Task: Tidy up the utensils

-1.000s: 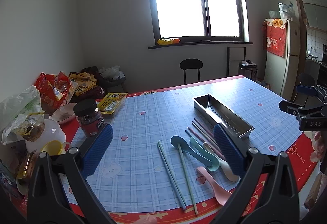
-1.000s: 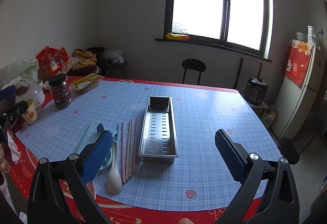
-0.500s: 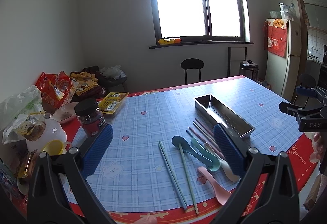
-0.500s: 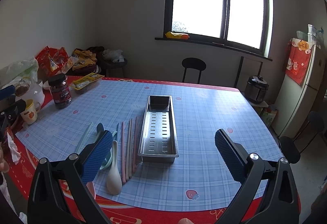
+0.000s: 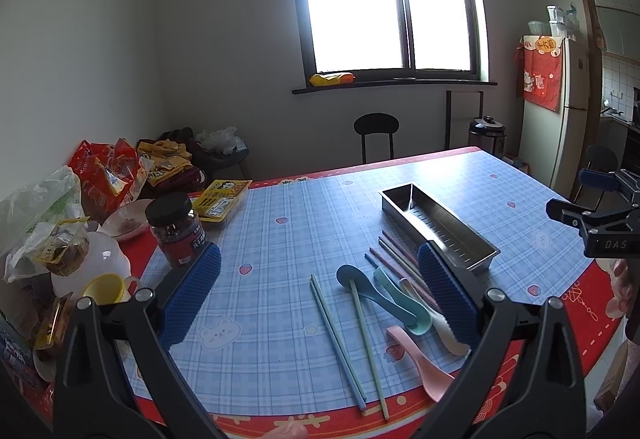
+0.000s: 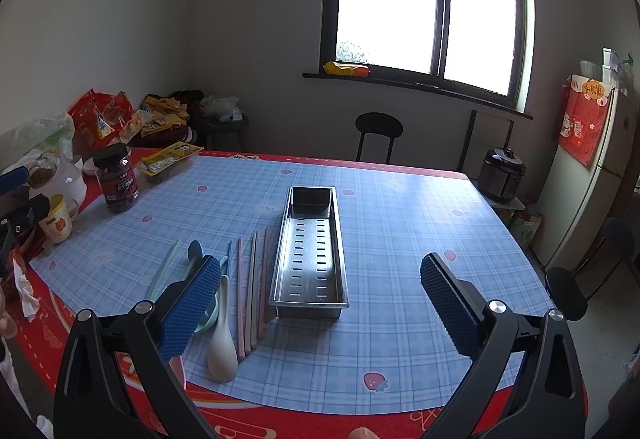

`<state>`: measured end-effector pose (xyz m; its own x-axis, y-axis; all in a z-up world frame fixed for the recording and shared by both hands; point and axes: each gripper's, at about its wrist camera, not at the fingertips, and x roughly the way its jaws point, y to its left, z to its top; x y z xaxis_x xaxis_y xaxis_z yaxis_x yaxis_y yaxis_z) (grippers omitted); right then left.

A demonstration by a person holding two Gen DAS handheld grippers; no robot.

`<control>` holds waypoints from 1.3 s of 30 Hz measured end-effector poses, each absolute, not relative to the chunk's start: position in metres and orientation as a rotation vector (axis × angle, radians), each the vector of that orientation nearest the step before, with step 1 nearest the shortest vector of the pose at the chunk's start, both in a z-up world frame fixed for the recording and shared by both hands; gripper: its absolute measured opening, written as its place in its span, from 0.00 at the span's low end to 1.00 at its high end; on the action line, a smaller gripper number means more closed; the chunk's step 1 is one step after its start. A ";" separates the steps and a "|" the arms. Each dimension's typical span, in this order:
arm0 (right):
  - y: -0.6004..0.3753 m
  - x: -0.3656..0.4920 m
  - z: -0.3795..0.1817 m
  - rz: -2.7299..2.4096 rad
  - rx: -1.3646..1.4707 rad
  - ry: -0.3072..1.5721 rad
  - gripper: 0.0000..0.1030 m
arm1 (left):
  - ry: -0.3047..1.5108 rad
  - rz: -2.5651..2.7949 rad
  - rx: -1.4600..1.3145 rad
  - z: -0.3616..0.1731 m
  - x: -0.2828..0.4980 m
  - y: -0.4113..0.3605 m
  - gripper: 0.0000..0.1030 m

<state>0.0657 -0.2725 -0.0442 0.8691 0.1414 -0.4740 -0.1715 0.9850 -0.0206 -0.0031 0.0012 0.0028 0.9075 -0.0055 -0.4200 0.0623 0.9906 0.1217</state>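
Covering table [image 6: 400,239] — blue checked cloth [image 6: 404,207]

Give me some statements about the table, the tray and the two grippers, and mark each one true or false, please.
1. The metal tray holds no utensils. True.
2. The left gripper is shut on a spoon. False: it is open and holds nothing.
3. The chopsticks lie beside the tray, on the tablecloth. True.
4. The pink spoon is inside the tray. False: it lies on the tablecloth near the table's front edge.
5. The right gripper is open. True.
6. The jar has a white lid. False: its lid is black.
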 end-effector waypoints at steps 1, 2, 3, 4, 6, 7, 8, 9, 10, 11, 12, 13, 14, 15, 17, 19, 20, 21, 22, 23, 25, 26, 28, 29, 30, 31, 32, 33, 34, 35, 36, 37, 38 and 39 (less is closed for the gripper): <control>-0.273 0.066 -0.044 0.164 -0.061 0.492 0.95 | 0.432 -0.036 0.132 0.003 -0.003 0.002 0.95; -0.272 0.065 -0.044 0.164 -0.062 0.491 0.95 | 0.433 -0.036 0.133 0.003 -0.003 0.001 0.95; -0.272 0.065 -0.045 0.165 -0.064 0.491 0.95 | 0.433 -0.036 0.131 0.003 -0.003 0.002 0.95; -0.272 0.065 -0.045 0.165 -0.064 0.492 0.95 | 0.433 -0.035 0.132 0.003 -0.003 0.001 0.95; -0.271 0.065 -0.046 0.166 -0.065 0.493 0.95 | 0.435 -0.034 0.132 0.002 -0.002 0.002 0.95; -0.271 0.065 -0.047 0.166 -0.065 0.495 0.95 | 0.437 -0.034 0.131 0.002 -0.002 0.002 0.95; -0.270 0.065 -0.047 0.167 -0.065 0.496 0.95 | 0.438 -0.034 0.130 0.001 -0.002 0.002 0.95; -0.269 0.066 -0.048 0.168 -0.065 0.498 0.95 | 0.440 -0.034 0.129 0.000 -0.001 0.002 0.95; -0.269 0.066 -0.048 0.169 -0.065 0.499 0.95 | 0.441 -0.033 0.128 -0.001 -0.001 0.002 0.95; -0.268 0.066 -0.049 0.171 -0.065 0.500 0.95 | 0.443 -0.033 0.126 -0.002 -0.001 0.003 0.95; -0.268 0.067 -0.050 0.173 -0.064 0.502 0.95 | 0.446 -0.033 0.123 -0.003 -0.001 0.003 0.95; -0.267 0.068 -0.052 0.174 -0.063 0.505 0.95 | 0.453 -0.036 0.119 -0.004 0.000 0.004 0.95; -0.267 0.069 -0.053 0.178 -0.060 0.506 0.95 | 0.463 -0.044 0.114 -0.006 0.001 0.005 0.95; -0.267 0.071 -0.054 0.186 -0.053 0.506 0.95 | 0.472 -0.053 0.110 -0.009 0.002 0.005 0.95; -0.267 0.074 -0.061 0.210 -0.029 0.516 0.95 | 0.490 -0.070 0.101 -0.017 0.005 0.006 0.95; -0.265 0.080 -0.072 0.251 0.002 0.543 0.95 | 0.520 -0.085 0.090 -0.028 0.009 0.009 0.95; -0.264 0.083 -0.078 0.272 0.013 0.558 0.95 | 0.536 -0.094 0.079 -0.032 0.011 0.012 0.95; -0.261 0.085 -0.084 0.295 0.020 0.576 0.95 | 0.556 -0.106 0.058 -0.039 0.013 0.015 0.95; -0.257 0.088 -0.091 0.320 0.024 0.595 0.95 | 0.589 -0.118 0.018 -0.049 0.018 0.021 0.95; -0.252 0.091 -0.100 0.340 0.024 0.615 0.95 | 0.603 -0.121 0.000 -0.053 0.020 0.025 0.95; -0.243 0.093 -0.114 0.374 0.022 0.640 0.95 | 0.646 -0.129 -0.056 -0.069 0.028 0.035 0.95; -0.237 0.095 -0.121 0.396 0.021 0.653 0.95 | 0.653 -0.130 -0.064 -0.072 0.029 0.038 0.95; -0.227 0.098 -0.132 0.422 0.016 0.677 0.95 | 0.678 -0.123 -0.066 -0.083 0.032 0.041 0.95; -0.222 0.099 -0.138 0.429 0.010 0.688 0.95 | 0.687 -0.122 -0.064 -0.088 0.033 0.041 0.95; -0.217 0.100 -0.144 0.438 0.005 0.706 0.95 | 0.696 -0.120 -0.062 -0.093 0.035 0.042 0.95; -0.212 0.102 -0.149 0.454 0.000 0.723 0.95 | 0.704 -0.114 -0.060 -0.098 0.035 0.043 0.95; -0.208 0.102 -0.153 0.465 -0.004 0.733 0.95 | 0.711 -0.112 -0.057 -0.102 0.035 0.044 0.95; -0.204 0.102 -0.156 0.474 -0.009 0.741 0.95 | 0.720 -0.110 -0.052 -0.107 0.036 0.044 0.95; -0.200 0.103 -0.161 0.487 -0.004 0.754 0.95 | 0.733 -0.109 -0.044 -0.112 0.037 0.045 0.95; -0.197 0.104 -0.164 0.500 0.003 0.767 0.95 | 0.740 -0.106 -0.040 -0.116 0.037 0.046 0.95; -0.194 0.106 -0.167 0.520 0.014 0.780 0.95 | 0.746 -0.103 -0.037 -0.119 0.037 0.046 0.95; -0.192 0.106 -0.169 0.536 0.027 0.788 0.95 | 0.753 -0.103 -0.037 -0.122 0.037 0.047 0.95; -0.190 0.106 -0.172 0.550 0.037 0.796 0.95 | 0.758 -0.106 -0.039 -0.125 0.038 0.049 0.95; -0.188 0.105 -0.174 0.566 0.040 0.801 0.95 | 0.765 -0.111 -0.044 -0.128 0.039 0.050 0.95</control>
<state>0.1055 -0.1878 -0.1740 0.5564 0.4941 -0.6681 -0.4647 0.8515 0.2428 0.0386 0.0500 -0.1279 0.7155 -0.1166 -0.6888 0.0844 0.9932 -0.0805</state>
